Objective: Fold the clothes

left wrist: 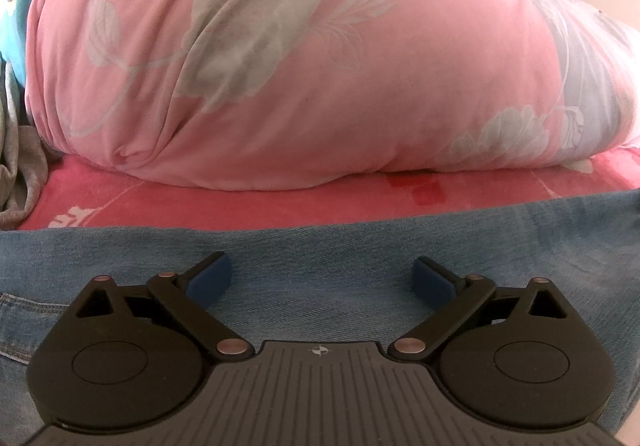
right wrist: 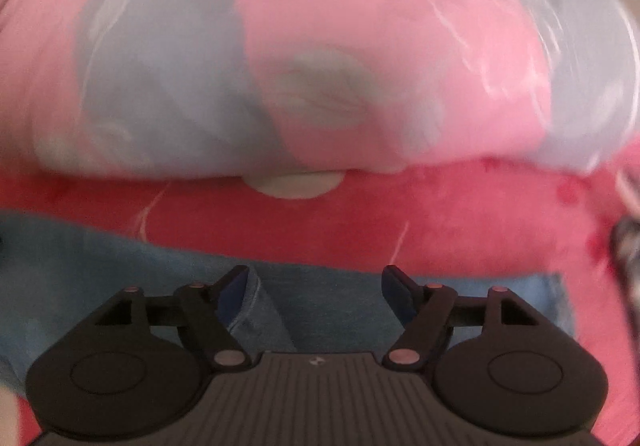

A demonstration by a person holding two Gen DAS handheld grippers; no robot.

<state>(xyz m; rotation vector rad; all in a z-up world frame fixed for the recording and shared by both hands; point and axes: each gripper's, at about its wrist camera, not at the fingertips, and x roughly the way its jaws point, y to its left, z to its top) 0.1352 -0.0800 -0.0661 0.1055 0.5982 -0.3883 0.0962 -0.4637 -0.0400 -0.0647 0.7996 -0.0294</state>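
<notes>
Both the left claw (left wrist: 322,274) and the right claw (right wrist: 316,286) stand wide with nothing gripped, over the jeans (left wrist: 320,242) lying flat on the red bedsheet (left wrist: 240,198) before a pink quilt (left wrist: 280,66).

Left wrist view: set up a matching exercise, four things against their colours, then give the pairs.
Things:
1. jeans
2. quilt
3. bedsheet
4. gripper pads

Colours:
A. red with pale flowers
B. dark blue
C. faded denim blue
D. light pink with grey flowers

Pairs: 1-C, 2-D, 3-A, 4-B
</notes>
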